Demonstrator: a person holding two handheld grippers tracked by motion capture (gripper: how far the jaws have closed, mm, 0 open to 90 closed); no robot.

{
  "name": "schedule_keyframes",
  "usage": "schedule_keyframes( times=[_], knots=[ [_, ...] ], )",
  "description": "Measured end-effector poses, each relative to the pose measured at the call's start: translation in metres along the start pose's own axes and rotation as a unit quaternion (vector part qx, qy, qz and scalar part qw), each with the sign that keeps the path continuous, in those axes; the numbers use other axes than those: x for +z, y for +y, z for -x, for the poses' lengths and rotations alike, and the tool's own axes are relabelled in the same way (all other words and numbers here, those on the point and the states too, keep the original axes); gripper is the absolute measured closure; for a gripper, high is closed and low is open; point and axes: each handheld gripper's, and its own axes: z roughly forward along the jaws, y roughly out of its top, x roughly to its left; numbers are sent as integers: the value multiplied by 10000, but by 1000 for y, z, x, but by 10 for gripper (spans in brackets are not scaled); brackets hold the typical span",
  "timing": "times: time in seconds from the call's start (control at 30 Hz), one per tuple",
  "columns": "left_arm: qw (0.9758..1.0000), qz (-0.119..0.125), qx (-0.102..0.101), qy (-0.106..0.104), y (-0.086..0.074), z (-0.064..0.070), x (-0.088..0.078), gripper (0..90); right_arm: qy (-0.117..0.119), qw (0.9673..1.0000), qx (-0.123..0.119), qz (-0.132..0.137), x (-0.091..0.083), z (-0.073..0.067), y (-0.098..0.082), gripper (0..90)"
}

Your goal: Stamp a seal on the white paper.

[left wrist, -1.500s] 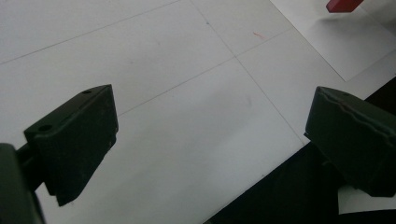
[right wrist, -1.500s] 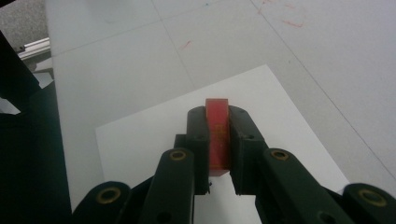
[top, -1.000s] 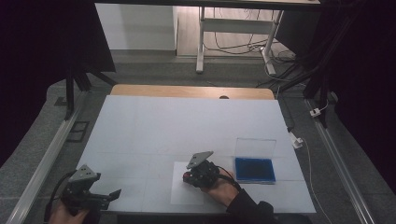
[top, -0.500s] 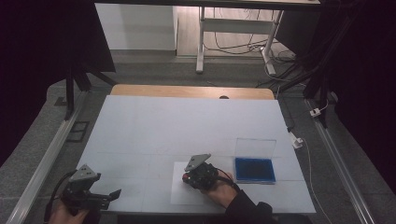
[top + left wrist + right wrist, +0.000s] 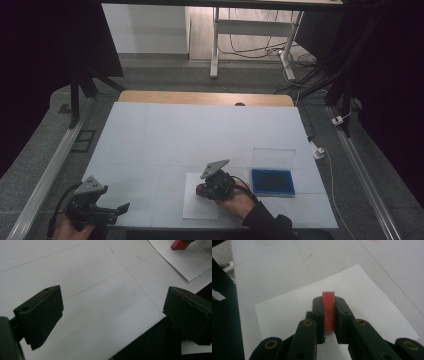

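over white paper, red block in right gripper

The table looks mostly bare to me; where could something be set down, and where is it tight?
The table is free across its far half, up to the wooden strip, and at the near left beside the left gripper. It is crowded near right: the right gripper clamps a red block over the paper sheet, beside the blue case.

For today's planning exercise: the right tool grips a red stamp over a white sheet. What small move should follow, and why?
Probably press the red stamp straight down onto the white sheet. The right tool is clamped on it, right above the paper.
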Motion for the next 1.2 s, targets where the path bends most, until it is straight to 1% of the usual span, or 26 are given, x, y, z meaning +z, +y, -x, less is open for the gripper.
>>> schedule_keyframes(
  times=[0.07,0.1,0.2,0.23,0.3,0.33,0.4,0.47,0.57,0.6,0.8,1.0,1.13,1.2],
  knots=[
    [10000,-3,0,1,0,0,0,33,73,9999,102,36,0,2,0,809],
    [10000,-3,-4,-1,0,0,0,33,74,9999,105,42,0,2,-1,809],
    [10000,-6,-9,-8,0,0,0,33,-69,9999,-84,-14,0,-3,1,808],
    [10000,-6,-8,-7,0,0,0,33,-142,9997,-203,-22,1,-5,1,809],
    [10000,-4,-1,-1,0,0,0,33,-259,9993,-270,-67,1,-10,2,808],
    [10000,-3,-5,-3,0,0,0,33,-309,9989,-353,-87,1,-11,2,808],
    [10000,1,2,-1,0,0,0,33,-359,9986,-383,-113,1,-13,3,808],
    [10000,10,3,-9,0,0,0,33,-320,9989,-335,-83,1,-11,2,807],
    [10000,24,12,-14,-1,0,-1,33,-127,9999,-112,32,0,-5,-1,806],
    [10000,28,5,-6,-1,0,-1,33,-90,9999,-91,55,0,-4,-1,806],
    [10000,36,5,-12,-1,0,-1,33,-157,9996,-211,88,-1,-5,-2,802],
    [10000,37,11,-23,-1,0,-1,33,-101,9998,-91,124,-1,-3,-2,796],
    [10000,45,-6,-38,-1,-1,-1,33,-134,9998,-92,120,-1,-4,-1,795],
    [10000,48,-6,-43,-1,-1,-1,33,-89,9998,-60,144,-1,-4,-1,795]
  ],
)
